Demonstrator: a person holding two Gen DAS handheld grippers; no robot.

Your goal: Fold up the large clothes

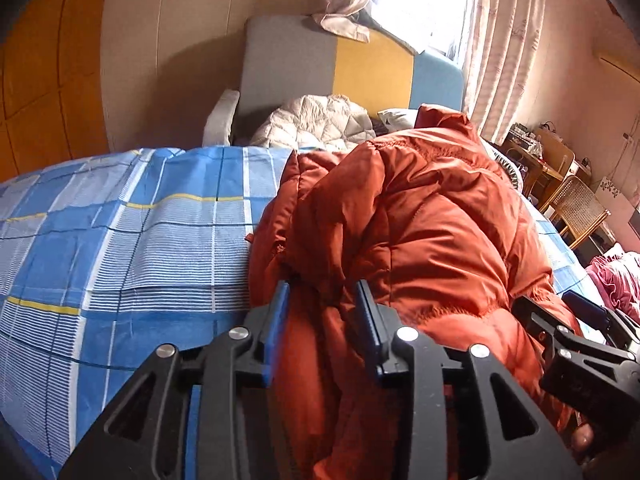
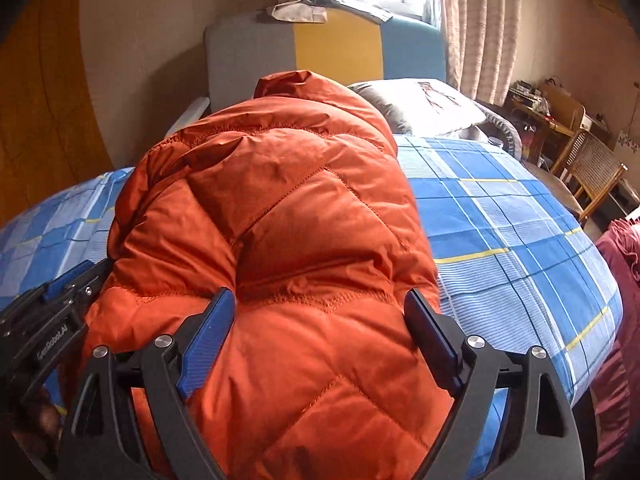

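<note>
Orange jacket (image 2: 288, 240) bunched on checked bedspread (image 2: 500, 220) — both hand-held grippers beside it.

Bare sheet (image 1: 120, 240) left of bulky jacket (image 1: 420, 220); right side seemingly free too.

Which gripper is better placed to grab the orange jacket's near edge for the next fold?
Probably the right gripper: its jaws stand wide, straddling the orange jacket mid-hem. The left gripper is narrower, over bunched fabric at the jacket's side edge.

My left gripper (image 1: 324, 292) tilts downward, jaws partly apart, blue pads (image 1: 280, 320) flanking orange fabric. My right gripper (image 2: 320, 304) tilts downward too, jaws spread wide.
</note>
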